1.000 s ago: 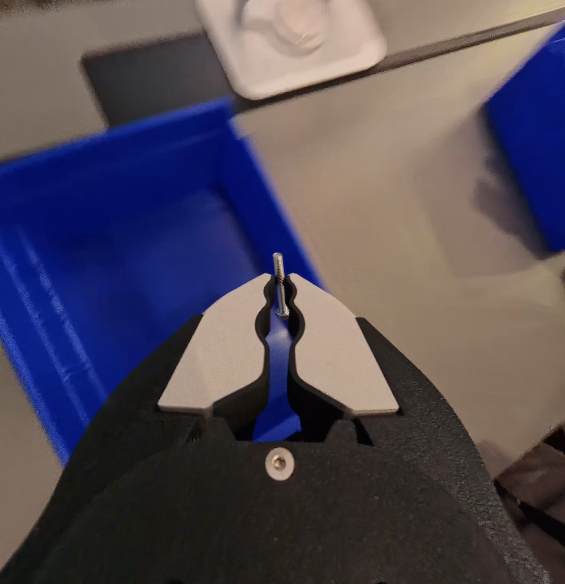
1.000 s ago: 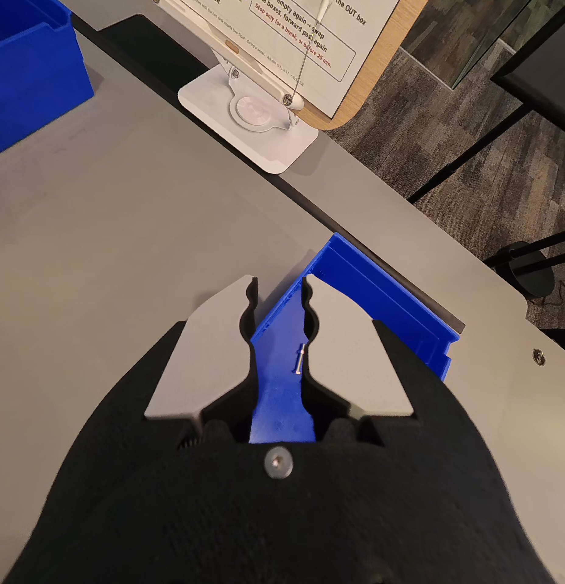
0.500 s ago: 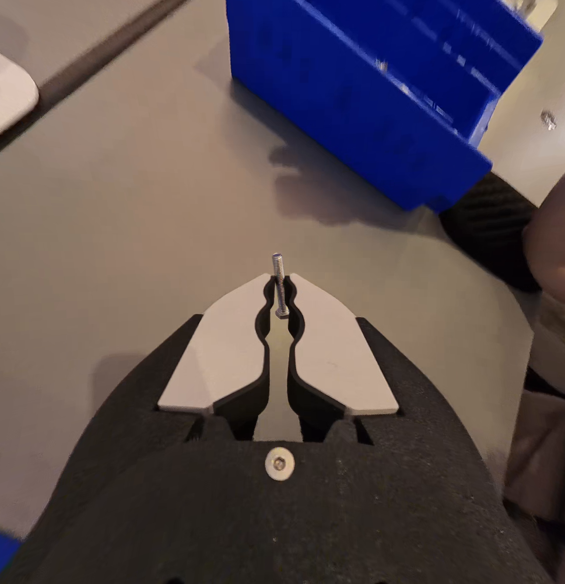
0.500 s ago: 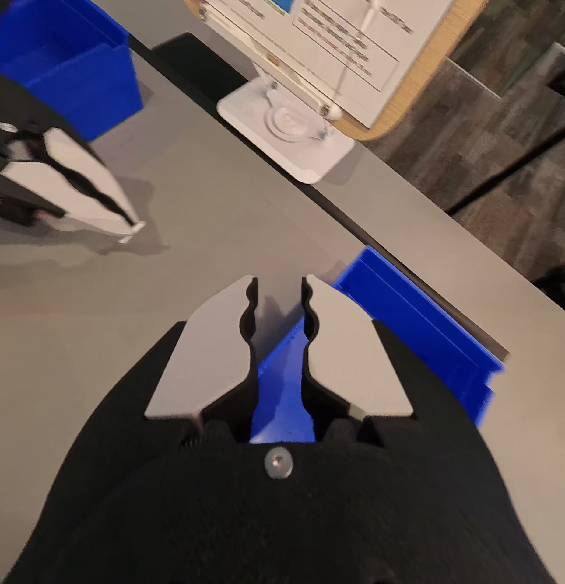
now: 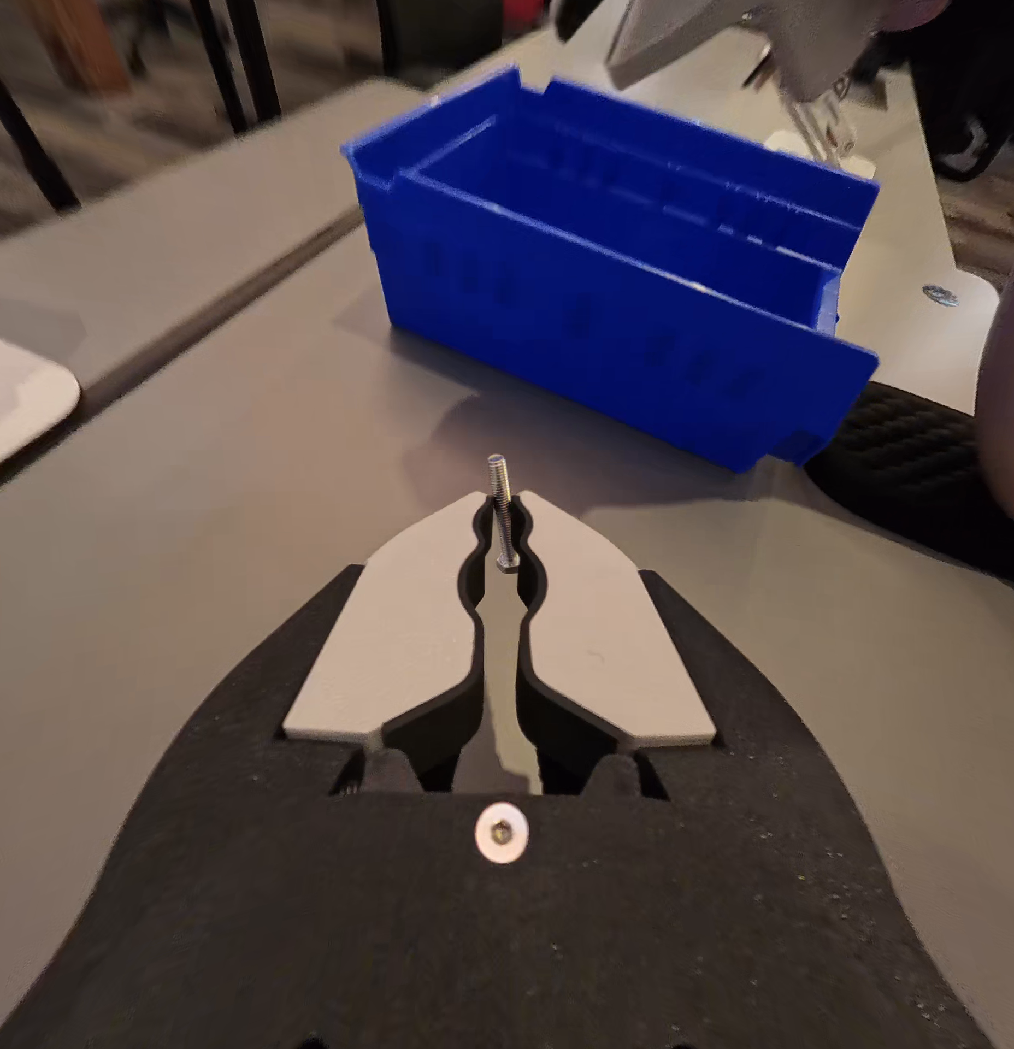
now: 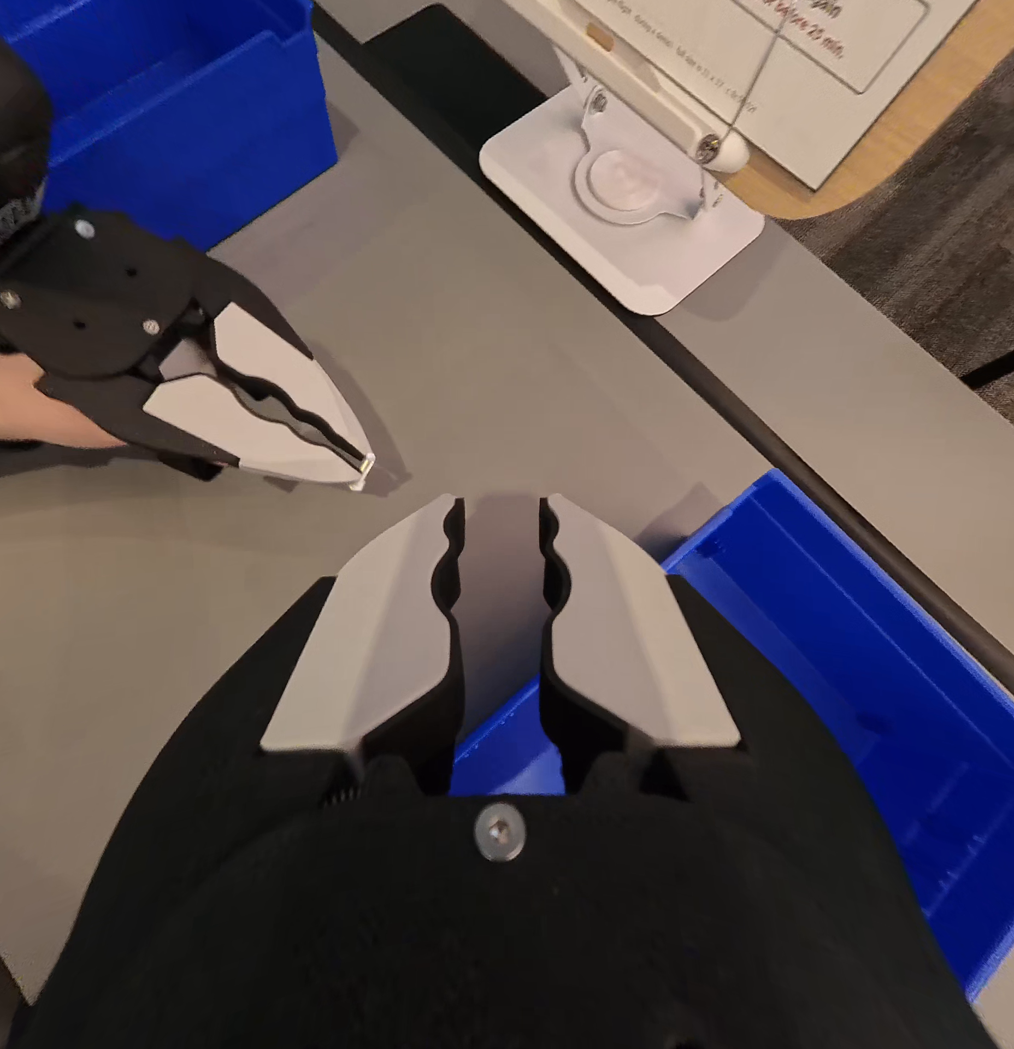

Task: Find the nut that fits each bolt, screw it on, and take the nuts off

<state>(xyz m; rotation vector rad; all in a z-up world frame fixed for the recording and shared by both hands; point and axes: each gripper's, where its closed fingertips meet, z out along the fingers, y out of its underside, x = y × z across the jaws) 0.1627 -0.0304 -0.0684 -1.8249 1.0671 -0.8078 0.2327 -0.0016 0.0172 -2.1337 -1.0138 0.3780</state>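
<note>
My left gripper (image 5: 503, 499) is shut on a small silver bolt (image 5: 500, 511). The bolt's threaded end sticks out past the fingertips and its head sits between the fingers. The left gripper also shows in the right wrist view (image 6: 357, 462), low over the grey table (image 6: 493, 352), with the bolt (image 6: 361, 470) at its tip. My right gripper (image 6: 502, 502) is open and empty, just right of the left one, above the near corner of a blue bin (image 6: 834, 709). No nut shows.
A blue bin (image 5: 607, 272) stands on the table ahead of the left gripper. A second blue bin (image 6: 170, 113) is at the far left. A white sign stand (image 6: 618, 198) sits at the table's back edge. A person's hand (image 6: 33, 408) holds the left gripper. My right fingertips sit around 12 cm from my left ones.
The left gripper has swung right from over the left blue bin to the table's middle, still holding the bolt. The right gripper has moved left off its bin toward the left gripper.
</note>
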